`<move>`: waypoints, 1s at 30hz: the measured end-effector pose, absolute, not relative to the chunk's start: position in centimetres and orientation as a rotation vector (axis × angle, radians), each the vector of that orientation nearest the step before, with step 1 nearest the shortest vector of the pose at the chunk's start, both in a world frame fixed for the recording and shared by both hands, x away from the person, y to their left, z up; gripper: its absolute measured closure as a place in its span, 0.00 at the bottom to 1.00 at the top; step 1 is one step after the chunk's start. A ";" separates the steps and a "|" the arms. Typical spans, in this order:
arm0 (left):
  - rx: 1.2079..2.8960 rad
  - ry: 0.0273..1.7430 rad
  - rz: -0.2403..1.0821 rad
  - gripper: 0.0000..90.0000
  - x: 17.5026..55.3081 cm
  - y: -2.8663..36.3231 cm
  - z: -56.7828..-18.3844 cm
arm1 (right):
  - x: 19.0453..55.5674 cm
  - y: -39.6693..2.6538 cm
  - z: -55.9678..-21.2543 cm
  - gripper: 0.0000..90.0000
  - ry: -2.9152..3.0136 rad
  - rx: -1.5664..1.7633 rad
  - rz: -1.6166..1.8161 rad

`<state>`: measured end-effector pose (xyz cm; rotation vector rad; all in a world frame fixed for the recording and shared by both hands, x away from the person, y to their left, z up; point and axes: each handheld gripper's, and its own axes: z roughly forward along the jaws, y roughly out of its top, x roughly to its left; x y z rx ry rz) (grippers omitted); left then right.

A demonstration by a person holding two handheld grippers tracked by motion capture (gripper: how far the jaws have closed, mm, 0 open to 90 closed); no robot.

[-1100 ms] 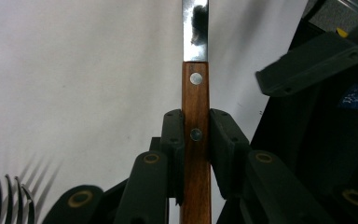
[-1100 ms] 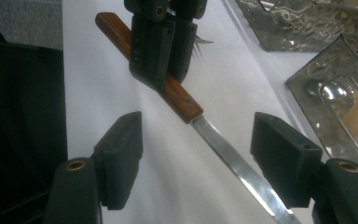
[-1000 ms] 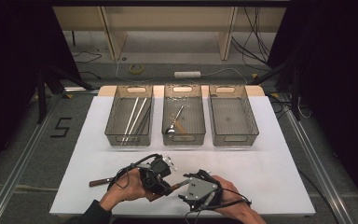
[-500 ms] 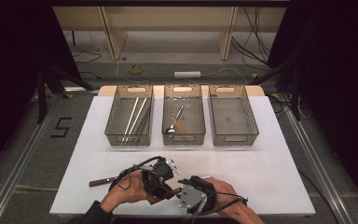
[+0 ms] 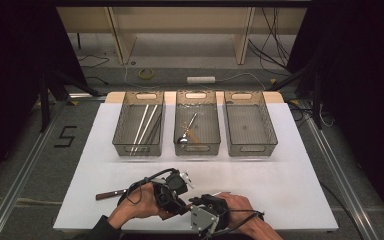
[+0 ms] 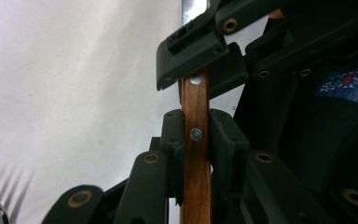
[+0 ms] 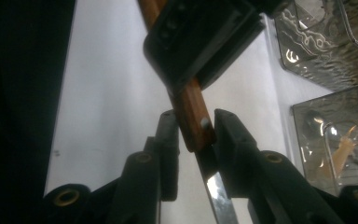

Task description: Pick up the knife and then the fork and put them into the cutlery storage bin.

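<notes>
**Two grippers on one knife**

We see a knife (image 6: 196,154) with a riveted wooden handle clamped from both ends of that handle. In the left gripper view, the left gripper (image 6: 196,140) has its jaws closed on the wood just below a rivet, and the right gripper's jaws grip the same handle farther up, where the steel blade begins. The right gripper view gives us the reverse: the right gripper (image 7: 195,127) pinches the handle's end at the last rivet, the blade running down between its jaws toward the camera, with the other gripper clamped higher on the wood.

From the high view we get what neither close view offers (the wider layout): both grippers (image 5: 172,192) (image 5: 205,212) meet at the near edge of the white table (image 5: 290,180), the knife (image 5: 111,194) poking out to the left of the left hand (image 5: 135,210). Well beyond them stand three clear bins (image 5: 139,125) (image 5: 197,145) (image 5: 250,122) in a row.
</notes>
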<state>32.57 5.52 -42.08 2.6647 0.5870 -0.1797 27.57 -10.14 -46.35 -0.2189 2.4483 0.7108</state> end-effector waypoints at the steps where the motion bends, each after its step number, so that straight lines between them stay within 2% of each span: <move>1: 2.668 0.583 -0.175 0.84 32.5 5.5 -42.1 | 27.6 -10.1 -46.4 0.82 2.443 -0.238 0.698; 12: 2.619 0.585 -0.175 0.81 32.6 5.8 -41.7 | 27.6 -10.4 -46.5 0.87 2.464 -0.290 0.699; 17: 2.584 0.603 -0.126 0.55 32.8 6.4 -41.3 | 27.8 -10.8 -46.5 0.87 2.482 -0.270 0.695; 21: 2.551 0.634 -0.067 0.39 32.9 7.3 -40.9 | 28.1 -11.3 -46.3 0.87 2.484 -0.270 0.676; 25: 2.483 0.647 -0.003 0.29 33.0 8.2 -40.7 | 28.3 -11.8 -46.1 0.87 2.480 -0.248 0.674; 30: 2.369 0.683 0.056 0.23 33.0 9.6 -40.4 | 28.6 -12.3 -46.0 0.87 2.488 -0.192 0.672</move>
